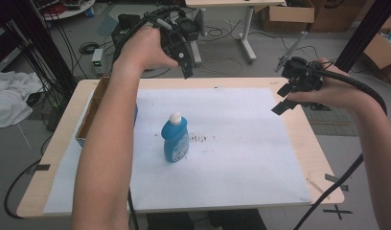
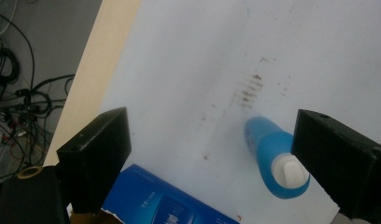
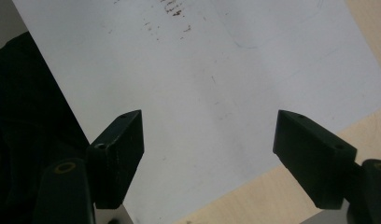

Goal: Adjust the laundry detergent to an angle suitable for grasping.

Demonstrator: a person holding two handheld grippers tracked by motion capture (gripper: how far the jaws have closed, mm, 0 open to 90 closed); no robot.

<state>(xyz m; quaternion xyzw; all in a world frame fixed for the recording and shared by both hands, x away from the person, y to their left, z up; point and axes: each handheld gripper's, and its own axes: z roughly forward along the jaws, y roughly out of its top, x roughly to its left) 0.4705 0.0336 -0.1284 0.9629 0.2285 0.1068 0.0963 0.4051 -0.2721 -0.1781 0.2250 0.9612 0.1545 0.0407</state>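
The blue plastic bottle with a white cap (image 1: 175, 139) stands upright on the white paper sheet (image 1: 241, 158) that covers most of the light wooden bench (image 1: 323, 167), a little toward 9 o'clock from the sheet's centre. Nothing touches it. A patch of brown smudges (image 1: 199, 139) marks the paper just at the bottle's 3 o'clock side. In your left gripper view the same bottle (image 2: 276, 163) appears from above, cap toward the camera, lying close to the jaw at 3 o'clock but well below it, with the smudges (image 2: 248, 91) beyond at 12 o'clock.

At 9 o'clock of the bottle, an open cardboard box (image 1: 90, 112) sits at the bench's edge, partly hidden by your left forearm. A dark blue printed carton (image 2: 165, 203) shows at 6 o'clock in the left gripper view, near the torn cardboard rim.

Your left claw (image 1: 186, 64) hangs raised over the far edge of the bench, at 12 o'clock of the bottle; its jaws are spread wide with nothing between them.

Your right claw (image 1: 285, 98) hovers above the 3 o'clock edge of the paper, well apart from the bottle. In the right gripper view its jaws stand wide apart, bare paper (image 3: 216, 84) and a strip of bench (image 3: 254, 196) showing through the gap.

Off the bench, cables, cardboard boxes and a white cloth lie on the grey floor (image 1: 222, 52).
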